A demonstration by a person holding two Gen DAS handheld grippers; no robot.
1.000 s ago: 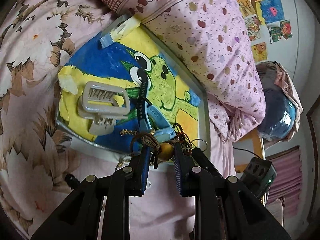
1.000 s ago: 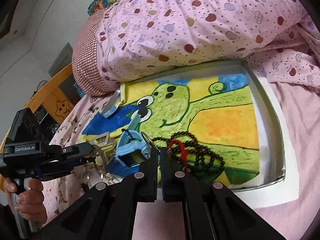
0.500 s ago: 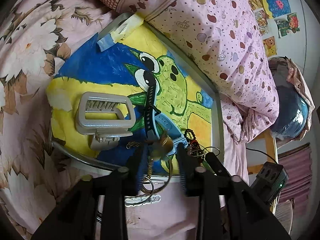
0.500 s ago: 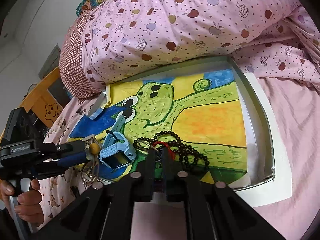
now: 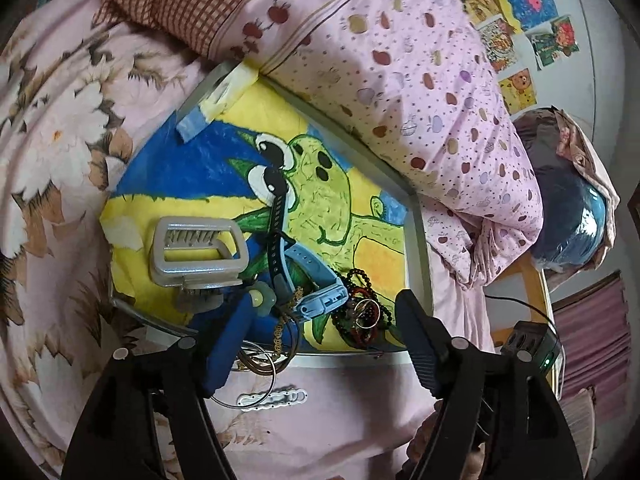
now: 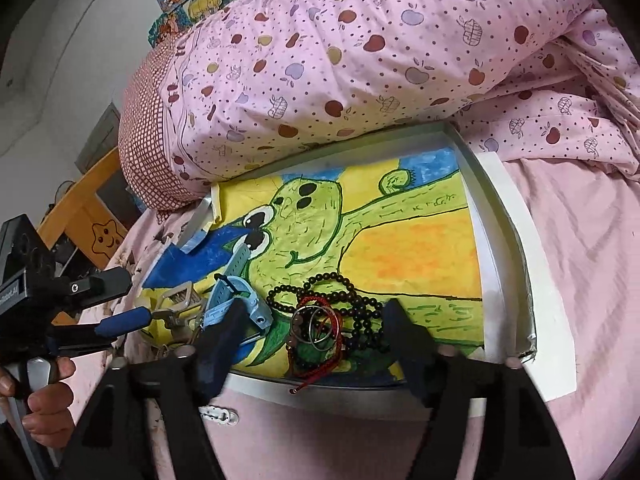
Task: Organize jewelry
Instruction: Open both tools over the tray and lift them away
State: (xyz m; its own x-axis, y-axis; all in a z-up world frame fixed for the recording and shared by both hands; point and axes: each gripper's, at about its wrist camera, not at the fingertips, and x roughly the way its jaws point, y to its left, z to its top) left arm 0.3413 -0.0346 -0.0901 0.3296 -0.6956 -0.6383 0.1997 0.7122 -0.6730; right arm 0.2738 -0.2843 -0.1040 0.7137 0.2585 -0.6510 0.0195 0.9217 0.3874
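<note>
A white tray (image 5: pixel 418 240) lined with a frog drawing lies on the bed. On it are a grey hair claw (image 5: pixel 196 254), a blue watch (image 5: pixel 316 284), dark beads with a red cord and metal rings (image 5: pixel 362 314), and a yellow flower piece with a gold chain (image 5: pixel 262 298). My left gripper (image 5: pixel 320 332) is open over the tray's near edge, empty. In the right wrist view my right gripper (image 6: pixel 308 332) is open around the beads, red cord and rings (image 6: pixel 320 320), beside the watch (image 6: pixel 236 300). The tray rim (image 6: pixel 500 248) shows there too.
A white hair clip (image 5: pixel 272 398) and a wire hoop (image 5: pixel 250 376) lie on the pink sheet before the tray. A pink apple-print pillow (image 5: pixel 400 80) borders the tray's far side. A black device (image 5: pixel 532 344) sits at the right.
Both grippers have opened wide. The left one released the yellow flower piece and chain onto the tray's near edge; the right one released the rings onto the beads.
</note>
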